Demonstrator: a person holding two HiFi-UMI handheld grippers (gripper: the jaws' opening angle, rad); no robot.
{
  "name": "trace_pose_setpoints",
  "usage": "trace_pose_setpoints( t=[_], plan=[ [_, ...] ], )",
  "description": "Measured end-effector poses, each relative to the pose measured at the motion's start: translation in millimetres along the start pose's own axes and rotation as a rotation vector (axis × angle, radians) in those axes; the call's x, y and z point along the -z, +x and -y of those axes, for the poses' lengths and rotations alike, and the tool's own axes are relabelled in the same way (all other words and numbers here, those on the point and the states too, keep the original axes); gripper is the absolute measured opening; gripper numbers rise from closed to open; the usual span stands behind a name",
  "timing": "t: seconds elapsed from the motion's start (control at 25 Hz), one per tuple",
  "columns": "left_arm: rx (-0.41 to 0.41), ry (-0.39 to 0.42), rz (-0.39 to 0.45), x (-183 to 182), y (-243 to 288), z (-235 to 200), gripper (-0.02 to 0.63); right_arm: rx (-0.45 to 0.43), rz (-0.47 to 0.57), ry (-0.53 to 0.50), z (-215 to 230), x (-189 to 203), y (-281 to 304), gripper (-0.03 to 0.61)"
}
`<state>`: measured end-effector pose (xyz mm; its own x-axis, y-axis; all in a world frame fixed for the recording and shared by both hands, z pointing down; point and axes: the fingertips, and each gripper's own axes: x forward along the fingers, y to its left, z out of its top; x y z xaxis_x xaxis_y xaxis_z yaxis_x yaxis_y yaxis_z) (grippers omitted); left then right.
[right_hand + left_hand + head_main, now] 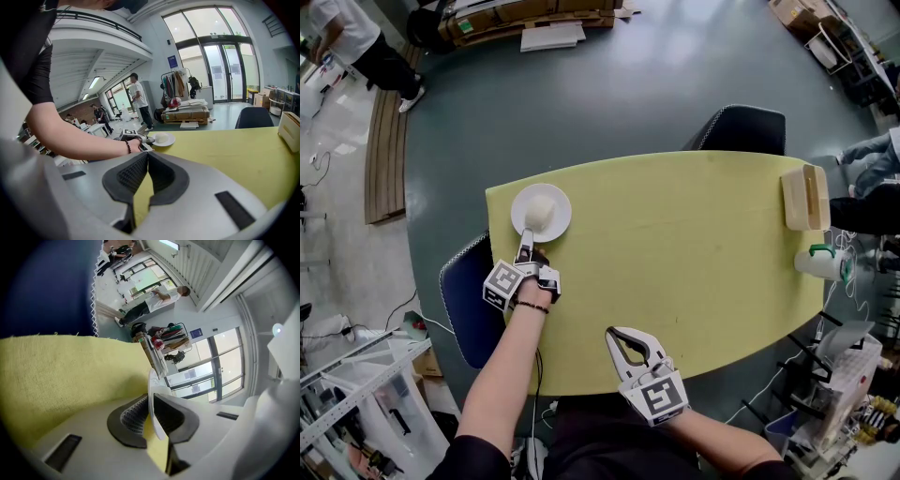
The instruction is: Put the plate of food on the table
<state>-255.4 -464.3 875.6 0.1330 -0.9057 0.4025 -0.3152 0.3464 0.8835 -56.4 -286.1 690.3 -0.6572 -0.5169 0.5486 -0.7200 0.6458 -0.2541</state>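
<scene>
A white plate [541, 211] with a pale round lump of food lies at the far left corner of the yellow table [675, 272]. My left gripper [526, 246] is shut on the plate's near rim. In the left gripper view the rim [151, 385] stands edge-on between the two dark pads. The right gripper view shows the plate [161, 138] flat on the tabletop beyond the left gripper [133, 136]. My right gripper [614, 334] hovers over the table's near edge, its jaws shut with nothing between them [146, 154].
One dark blue chair [469, 300] is tucked in at the table's left end, another [741, 127] at the far side. A wooden holder [806, 197] and a white jug with a green handle [820, 262] stand at the right end. A person [138, 101] stands far off.
</scene>
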Motion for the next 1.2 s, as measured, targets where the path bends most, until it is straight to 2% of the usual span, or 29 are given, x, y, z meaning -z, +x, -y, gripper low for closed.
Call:
trace_pose_setpoints(
  t=[0.28,0.44,0.64,0.84,1.0,1.2],
  plan=[
    [-0.147,0.266,-0.009,-8.9,-3.0,0.2,0.037,0.003,0.006,0.010,-0.3,0.8,0.5,0.012],
    [-0.226,0.377,-0.046,-7.8,-2.5,-5.0,0.048,0.000,-0.013,0.003,1.0,-0.6,1.2,0.012],
    [-0.306,0.479,-0.091,-5.2,-3.5,-10.6,0.065,0.006,-0.004,0.012,3.0,-1.5,0.3,0.012],
    [-0.362,0.514,-0.133,-3.7,-8.1,-20.2,0.072,0.018,0.024,0.021,4.9,-0.5,-1.1,0.012],
    [-0.425,0.612,-0.167,-4.6,-12.6,-23.8,0.075,0.025,0.025,0.015,5.9,-2.3,-6.0,0.012],
    [-0.430,0.628,-0.145,-9.1,-20.9,-22.1,0.074,0.038,0.031,0.018,5.4,-0.5,-11.2,0.012]
  ],
)
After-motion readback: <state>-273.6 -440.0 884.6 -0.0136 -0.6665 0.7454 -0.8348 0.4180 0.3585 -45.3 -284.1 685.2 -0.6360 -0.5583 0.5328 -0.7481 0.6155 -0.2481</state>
